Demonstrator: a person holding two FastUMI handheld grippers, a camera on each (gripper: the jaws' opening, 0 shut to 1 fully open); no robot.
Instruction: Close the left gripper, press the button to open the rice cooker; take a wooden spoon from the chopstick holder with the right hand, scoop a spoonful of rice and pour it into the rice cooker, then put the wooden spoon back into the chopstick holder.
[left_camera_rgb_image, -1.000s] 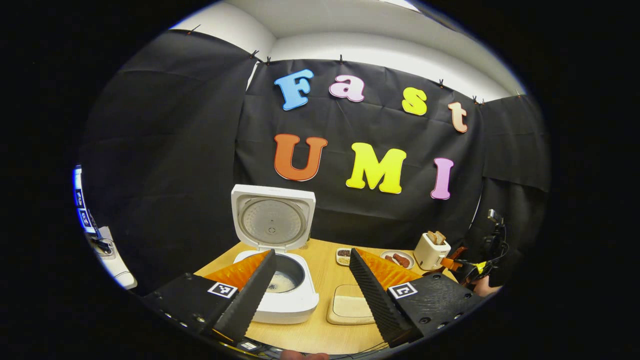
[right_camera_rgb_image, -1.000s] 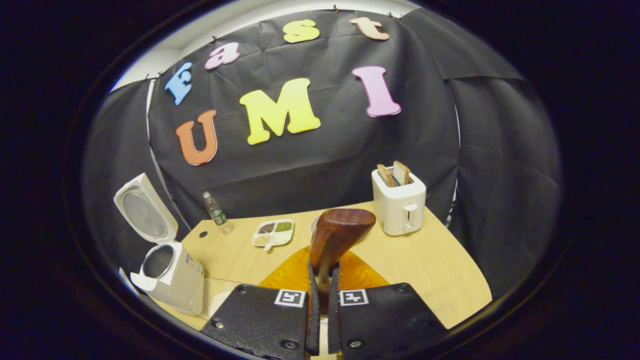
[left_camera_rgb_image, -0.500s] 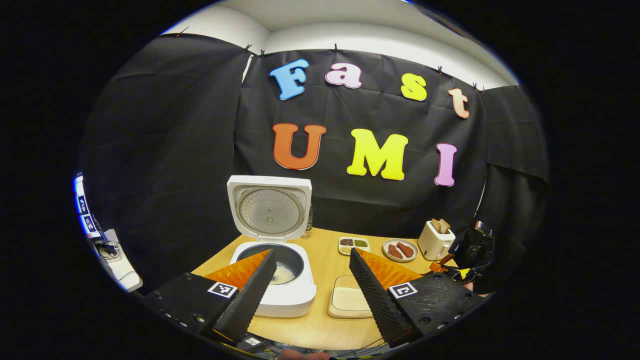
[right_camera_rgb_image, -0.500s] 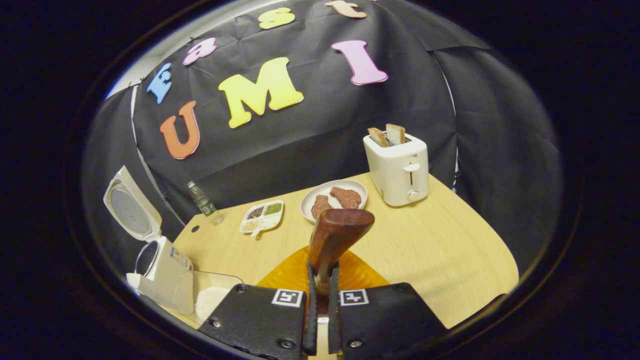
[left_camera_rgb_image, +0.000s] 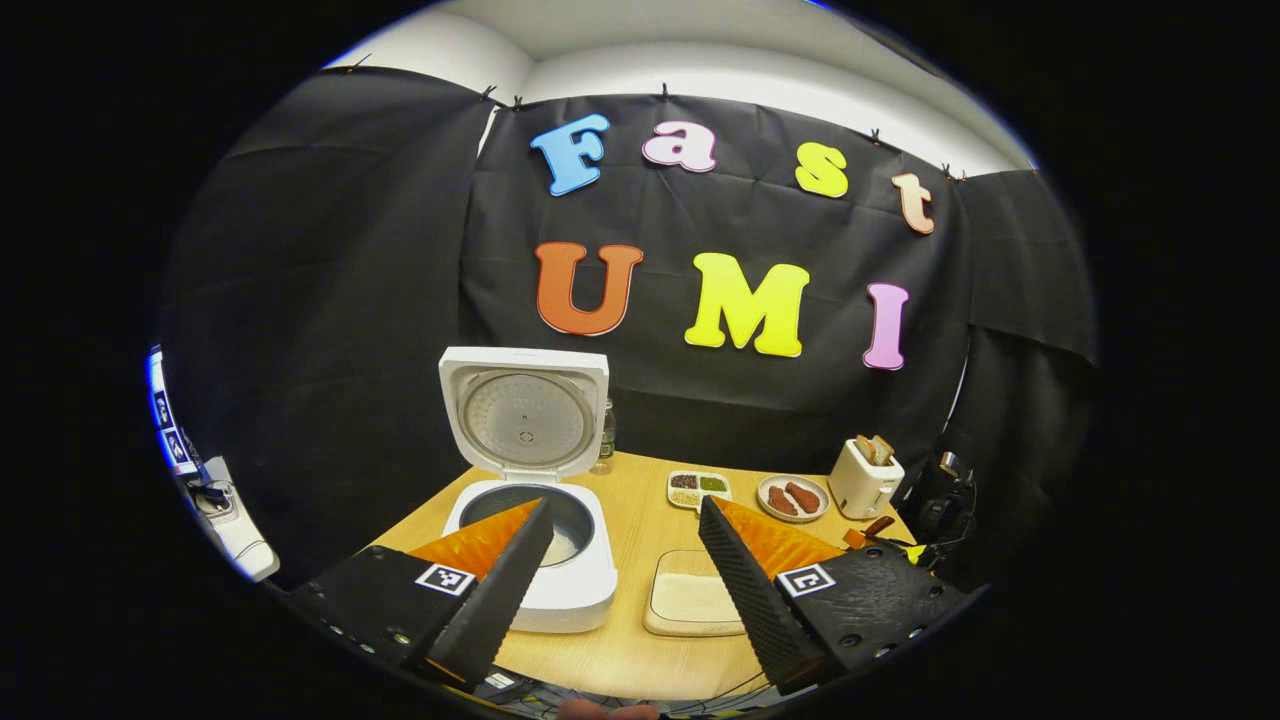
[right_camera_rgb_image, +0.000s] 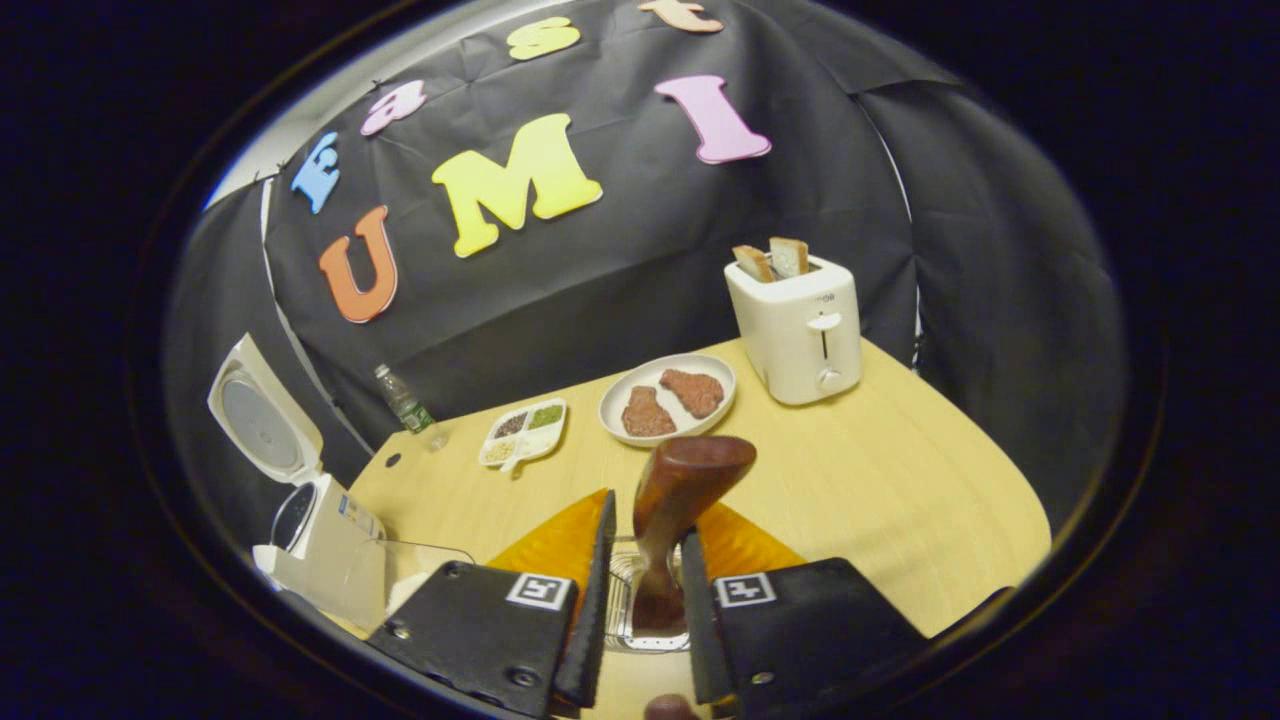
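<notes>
Spoon (right_camera_rgb_image: 672, 500) stands in the holder (right_camera_rgb_image: 640, 625), handle down, bowl up, between the fingers of the right gripper (right_camera_rgb_image: 645, 600). Those fingers stand slightly parted with a gap on each side of the handle: grip released, judged. Left gripper (left_camera_rgb_image: 620, 575) hangs wide and empty near the cooker (left_camera_rgb_image: 530, 540), whose lid is up, rice inside. Risk: withdrawing off-line could snag the handle, tipping the holder or dragging the spoon out
</notes>
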